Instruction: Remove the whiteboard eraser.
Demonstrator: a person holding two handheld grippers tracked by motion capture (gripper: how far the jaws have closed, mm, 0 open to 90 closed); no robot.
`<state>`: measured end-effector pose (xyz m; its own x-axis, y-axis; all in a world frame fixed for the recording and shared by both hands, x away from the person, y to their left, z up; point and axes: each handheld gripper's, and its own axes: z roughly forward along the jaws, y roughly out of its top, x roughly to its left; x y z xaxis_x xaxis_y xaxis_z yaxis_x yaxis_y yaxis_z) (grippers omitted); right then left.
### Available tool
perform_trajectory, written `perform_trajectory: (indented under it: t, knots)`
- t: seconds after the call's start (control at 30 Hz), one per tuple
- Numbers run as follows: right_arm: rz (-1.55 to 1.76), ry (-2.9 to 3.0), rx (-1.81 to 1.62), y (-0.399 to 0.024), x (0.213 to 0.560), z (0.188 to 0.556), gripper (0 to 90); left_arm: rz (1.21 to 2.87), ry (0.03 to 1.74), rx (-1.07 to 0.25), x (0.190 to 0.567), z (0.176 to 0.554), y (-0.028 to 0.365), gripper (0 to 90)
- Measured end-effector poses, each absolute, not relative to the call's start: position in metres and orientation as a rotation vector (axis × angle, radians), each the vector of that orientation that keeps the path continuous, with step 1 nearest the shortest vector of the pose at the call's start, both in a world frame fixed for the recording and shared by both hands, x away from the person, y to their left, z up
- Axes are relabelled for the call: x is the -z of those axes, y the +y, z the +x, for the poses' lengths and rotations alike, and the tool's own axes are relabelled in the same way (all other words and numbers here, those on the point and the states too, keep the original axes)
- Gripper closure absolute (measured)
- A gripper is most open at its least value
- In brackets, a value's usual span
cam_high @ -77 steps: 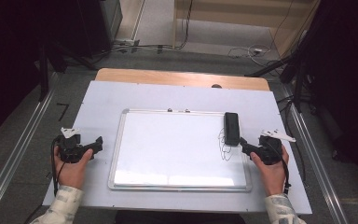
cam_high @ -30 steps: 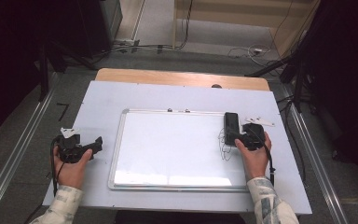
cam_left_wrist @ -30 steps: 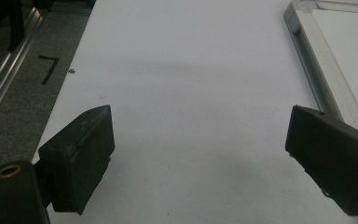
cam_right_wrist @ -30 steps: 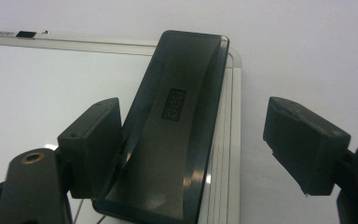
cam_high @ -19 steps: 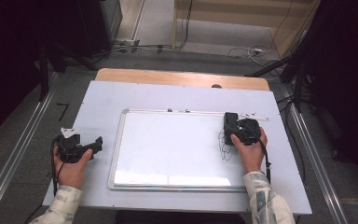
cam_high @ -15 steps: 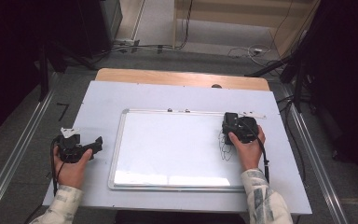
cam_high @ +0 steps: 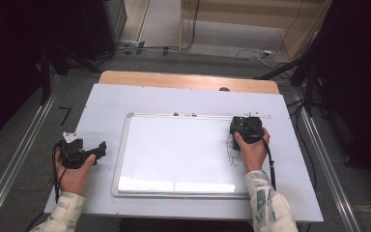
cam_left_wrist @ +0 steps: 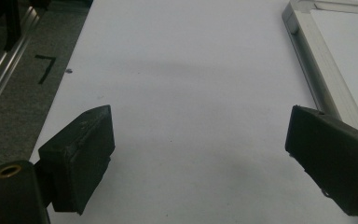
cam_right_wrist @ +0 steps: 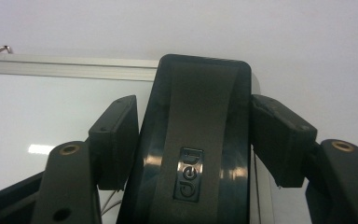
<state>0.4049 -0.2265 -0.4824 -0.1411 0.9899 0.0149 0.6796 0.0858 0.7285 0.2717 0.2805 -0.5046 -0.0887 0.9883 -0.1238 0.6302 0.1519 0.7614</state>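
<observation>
Eraser (cam_right_wrist: 196, 140) between right tongs (cam_right_wrist: 193, 135)

White table top (cam_high: 125, 106) at centre, laid over a wooden board (cam_high: 188, 80) whose far edge peeks out beyond it. Grey carpeted floor (cam_high: 212, 43) all round the table, paler and better lit beyond the far edge. Metal rails (cam_high: 9, 166) flanking the table on both sides, running along the floor. Loose cables (cam_high: 256, 50) strewn on the carpet past the far edge, near a light wooden panel (cam_high: 251, 9). Dark stands and equipment (cam_high: 319, 63) off the far right corner, more black gear off the far left. Soft glare low on the table's middle.
</observation>
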Motion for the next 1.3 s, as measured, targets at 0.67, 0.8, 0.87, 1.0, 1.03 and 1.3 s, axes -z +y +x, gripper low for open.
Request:
perform_trajectory:
  t: [0.67, 0.8, 0.87, 1.0, 1.03, 1.3]
  knots:
    - [1.71, 1.826, -0.78, -0.2192, 0.4854, 0.411, 35.9, 1.549, 1.792, -0.714, 0.5045, 0.2717, 0.2805, 8.8]
    - [1.711, 1.817, -0.777, -0.2185, 0.4854, 0.4108, 36.6, 1.549, 1.793, -0.715, 0.5046, 0.2717, 0.2805, 8.8]
    - [1.707, 1.818, -0.769, -0.2176, 0.485, 0.4104, 37.0, 1.549, 1.793, -0.714, 0.5046, 0.2718, 0.2805, 8.8]
    - [1.691, 1.831, -0.75, -0.2165, 0.4845, 0.4102, 37.6, 1.552, 1.794, -0.714, 0.5047, 0.2718, 0.2808, 8.8]
    - [1.692, 1.834, -0.754, -0.2172, 0.4844, 0.4102, 37.6, 1.552, 1.794, -0.714, 0.5047, 0.2718, 0.2808, 8.8]
    - [1.697, 1.834, -0.767, -0.2181, 0.4846, 0.4098, 37.9, 1.548, 1.793, -0.713, 0.5047, 0.2717, 0.2804, 8.8]
